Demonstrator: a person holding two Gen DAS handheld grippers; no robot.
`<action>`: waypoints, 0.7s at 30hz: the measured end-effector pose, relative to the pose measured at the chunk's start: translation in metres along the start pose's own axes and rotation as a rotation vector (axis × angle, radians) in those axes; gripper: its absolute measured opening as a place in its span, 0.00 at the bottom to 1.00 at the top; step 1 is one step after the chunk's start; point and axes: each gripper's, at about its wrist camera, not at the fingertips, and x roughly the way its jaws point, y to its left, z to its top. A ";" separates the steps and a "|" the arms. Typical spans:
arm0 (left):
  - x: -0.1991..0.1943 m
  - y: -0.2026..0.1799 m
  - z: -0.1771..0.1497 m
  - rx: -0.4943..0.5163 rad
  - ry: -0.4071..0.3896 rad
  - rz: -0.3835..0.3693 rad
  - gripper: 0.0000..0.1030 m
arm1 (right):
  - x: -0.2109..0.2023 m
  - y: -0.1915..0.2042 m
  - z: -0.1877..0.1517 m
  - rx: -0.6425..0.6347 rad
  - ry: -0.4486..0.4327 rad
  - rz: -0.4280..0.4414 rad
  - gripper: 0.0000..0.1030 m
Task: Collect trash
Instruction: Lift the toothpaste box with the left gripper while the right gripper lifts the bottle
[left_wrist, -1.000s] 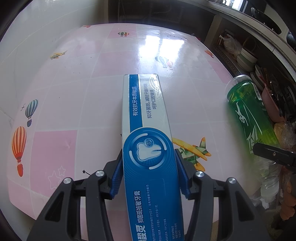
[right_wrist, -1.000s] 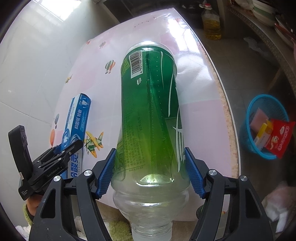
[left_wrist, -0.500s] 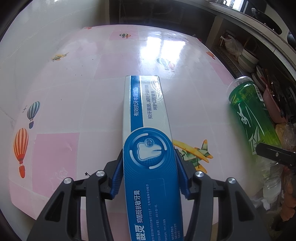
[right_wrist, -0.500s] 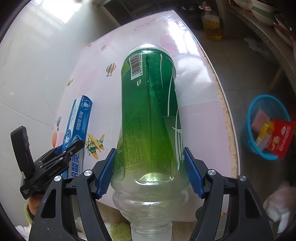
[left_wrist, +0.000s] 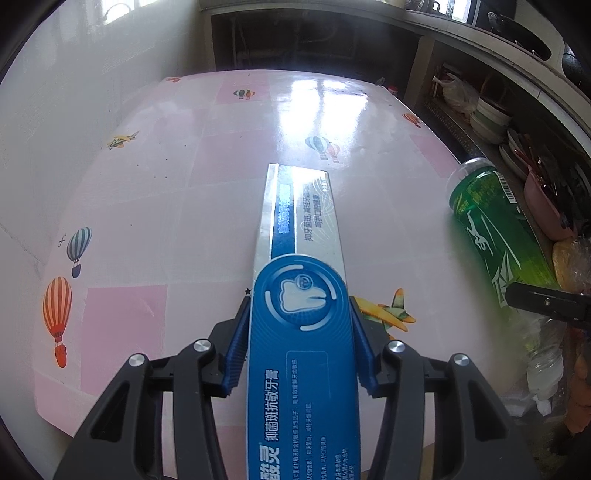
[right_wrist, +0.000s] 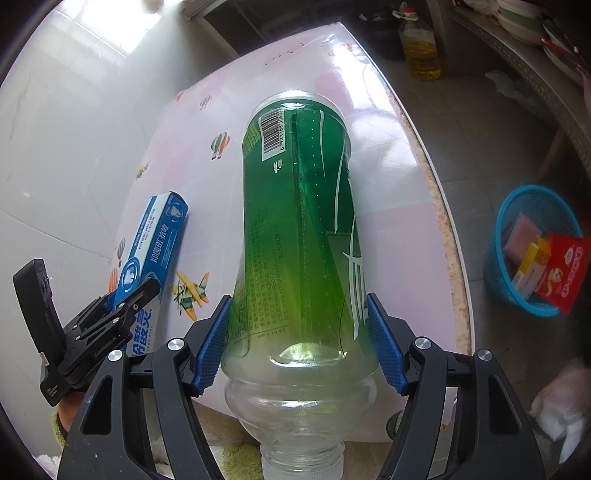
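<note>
Here the toothpaste box (left_wrist: 301, 332) and green bottle (right_wrist: 299, 236) point lengthwise away.

Both wrist cameras look steeply down along their fingers, close above the pink surface (left_wrist: 155, 206). Both views share the toothpaste box (left_wrist: 303, 332), the green bottle (right_wrist: 299, 229) and the surface.

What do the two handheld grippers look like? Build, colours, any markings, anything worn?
Both match: the left gripper and right gripper have black plastic linkage frames with triangular cut-outs, silver round pivot screws, and blue ribbed finger pads. The right wrist view shows the left gripper from the side, with small white lettering, too small to read, on its black body. Under it, a green fuzzy cuff shows. No cables visible.
</note>
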 end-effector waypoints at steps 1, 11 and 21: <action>-0.001 -0.001 0.000 0.003 -0.006 0.003 0.46 | 0.000 0.000 0.000 0.000 -0.001 0.000 0.64; -0.013 -0.011 -0.001 0.029 -0.052 0.028 0.46 | -0.004 -0.004 0.002 -0.002 -0.004 -0.005 0.64; -0.023 -0.020 -0.005 0.049 -0.085 0.049 0.46 | -0.004 -0.004 0.002 -0.003 -0.006 -0.005 0.64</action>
